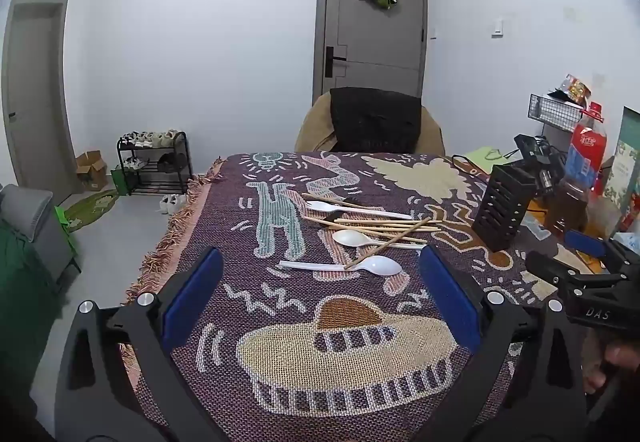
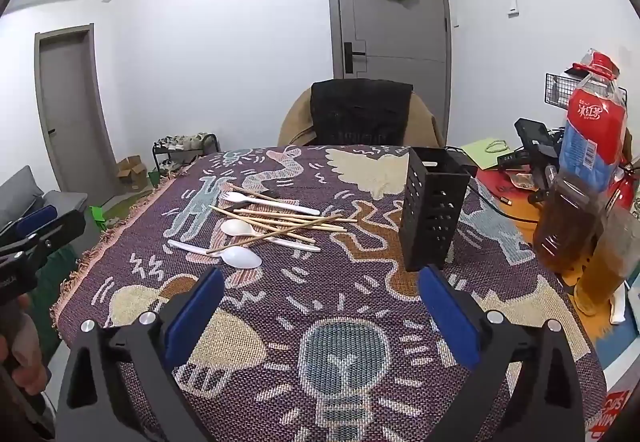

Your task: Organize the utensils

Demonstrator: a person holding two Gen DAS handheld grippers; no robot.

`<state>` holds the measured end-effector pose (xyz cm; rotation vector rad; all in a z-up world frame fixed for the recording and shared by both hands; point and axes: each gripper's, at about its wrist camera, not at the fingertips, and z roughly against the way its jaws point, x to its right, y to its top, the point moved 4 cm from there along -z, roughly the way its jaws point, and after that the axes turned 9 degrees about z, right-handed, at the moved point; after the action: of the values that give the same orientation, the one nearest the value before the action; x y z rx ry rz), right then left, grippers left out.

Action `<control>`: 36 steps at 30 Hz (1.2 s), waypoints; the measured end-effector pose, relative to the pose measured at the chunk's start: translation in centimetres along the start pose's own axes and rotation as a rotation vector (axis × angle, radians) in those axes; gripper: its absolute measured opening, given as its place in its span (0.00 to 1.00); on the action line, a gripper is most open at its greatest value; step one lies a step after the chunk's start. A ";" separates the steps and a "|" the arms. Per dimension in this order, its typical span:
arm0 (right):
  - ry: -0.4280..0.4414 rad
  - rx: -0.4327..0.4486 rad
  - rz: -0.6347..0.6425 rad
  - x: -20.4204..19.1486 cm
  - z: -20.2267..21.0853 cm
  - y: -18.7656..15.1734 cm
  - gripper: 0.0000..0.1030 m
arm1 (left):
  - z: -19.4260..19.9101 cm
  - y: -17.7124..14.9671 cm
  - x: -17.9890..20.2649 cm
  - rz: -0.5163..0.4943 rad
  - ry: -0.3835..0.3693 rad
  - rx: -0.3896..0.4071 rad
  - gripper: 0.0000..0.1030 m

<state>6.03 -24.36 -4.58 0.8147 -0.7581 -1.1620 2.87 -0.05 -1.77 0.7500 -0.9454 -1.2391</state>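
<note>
A loose pile of utensils lies mid-table: white plastic spoons [image 1: 374, 265] [image 2: 240, 256], a white fork [image 1: 352, 208] [image 2: 264, 200] and several wooden chopsticks [image 1: 384, 226] [image 2: 288, 220]. A black slotted utensil holder [image 1: 502, 210] [image 2: 432, 210] stands upright to the right of the pile. My left gripper [image 1: 320, 282] hovers open above the patterned cloth, just short of the nearest spoon. My right gripper [image 2: 320, 298] is open too, nothing between its blue pads [image 2: 450, 316], with the holder just beyond its right finger. Each gripper shows at the edge of the other's view.
The table carries a woven purple cloth [image 1: 248, 274] with a fringed left edge. At the right stand a red-capped bottle [image 2: 592, 130], a brown container [image 2: 568, 222], a wire basket [image 1: 554, 110] and cables. A chair with a dark garment [image 2: 360, 114] sits behind the table.
</note>
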 end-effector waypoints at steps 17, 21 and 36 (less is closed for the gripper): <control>0.008 0.003 -0.014 0.3 0.5 -0.2 0.93 | -0.2 -0.3 0.5 0.003 -0.016 0.000 0.95; 0.010 0.004 -0.019 0.3 0.5 -0.2 0.93 | 0.0 -0.4 0.4 0.003 -0.018 0.003 0.95; 0.016 0.006 -0.023 0.3 0.7 -0.2 0.93 | 0.4 -0.6 0.4 0.003 -0.020 0.014 0.95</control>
<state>5.46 -24.79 -4.36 0.8389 -0.7410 -1.1733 2.28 -0.52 -2.08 0.7480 -0.9724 -1.2408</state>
